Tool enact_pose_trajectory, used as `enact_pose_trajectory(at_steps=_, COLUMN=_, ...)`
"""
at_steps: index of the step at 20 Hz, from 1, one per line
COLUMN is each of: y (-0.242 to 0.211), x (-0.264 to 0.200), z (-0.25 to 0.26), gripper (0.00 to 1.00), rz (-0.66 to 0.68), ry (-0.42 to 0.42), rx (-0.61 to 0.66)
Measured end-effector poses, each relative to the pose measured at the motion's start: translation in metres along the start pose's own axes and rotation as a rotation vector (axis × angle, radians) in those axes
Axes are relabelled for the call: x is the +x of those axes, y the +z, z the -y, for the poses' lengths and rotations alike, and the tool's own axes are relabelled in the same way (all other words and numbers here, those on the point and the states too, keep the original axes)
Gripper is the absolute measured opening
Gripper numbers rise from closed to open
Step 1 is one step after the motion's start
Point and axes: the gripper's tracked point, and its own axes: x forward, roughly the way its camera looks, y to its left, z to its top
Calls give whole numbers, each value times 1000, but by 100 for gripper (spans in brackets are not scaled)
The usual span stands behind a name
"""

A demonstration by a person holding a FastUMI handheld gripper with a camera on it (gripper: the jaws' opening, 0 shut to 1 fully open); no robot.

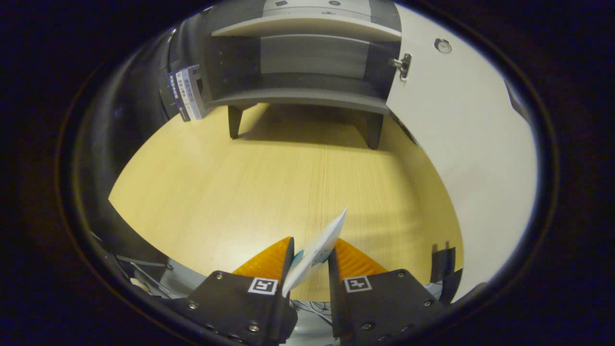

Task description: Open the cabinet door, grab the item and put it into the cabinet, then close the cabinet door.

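Item held, cabinet open and straight ahead.

We have the gripper point(311, 257) closed on the item point(317, 252), a thin flat white packet; both fingers press its faces, and its long axis points forward and a little to the right, out beyond the fingertips. The cabinet point(307, 62) stands well apart from us, across the bare table point(250, 182), almost directly in front and slightly left of the packet's line. Its door point(461, 144) is swung open on the right side, so the lower shelf point(298, 96) is free. We judge the next move needs a forward reach, keeping left of the door edge.
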Motion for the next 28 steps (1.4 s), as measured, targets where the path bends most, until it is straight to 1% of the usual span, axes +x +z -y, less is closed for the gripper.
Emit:
enact_pose_trajectory(at_steps=4, y=83, x=-33, z=-17, gripper=36, rz=130, ry=36, rx=-19)
enact_pose_trajectory(at_steps=6, y=124, x=-49, z=-26, gripper=36, rz=178, ry=57, rx=-9)
enact_pose_trajectory(at_steps=8, y=162, x=-63, z=-34, gripper=36, rz=208, ry=80, rx=18)
enact_pose_trajectory(at_steps=10, y=195, x=-76, z=-40, gripper=36, rz=231, ry=98, rx=19)
enact_pose_trajectory(at_steps=13, y=243, x=-91, z=-44, gripper=36, rz=266, ry=104, rx=1)
enact_pose_trajectory(at_steps=17, y=305, x=-105, z=-47, gripper=36, rz=333, ry=116, rx=12)
enact_pose_trajectory(at_steps=19, y=331, x=-106, z=-46, gripper=35, rz=357, ry=119, rx=27)
enact_pose_trajectory(at_steps=22, y=360, x=-95, z=-40, gripper=35, rz=362, ry=111, rx=66)
enact_pose_trajectory(at_steps=26, y=387, x=-67, z=-32, gripper=35, rz=330, ry=104, rx=118)
enact_pose_trajectory(at_steps=28, y=397, x=-53, z=-26, gripper=35, rz=318, ry=82, rx=127)
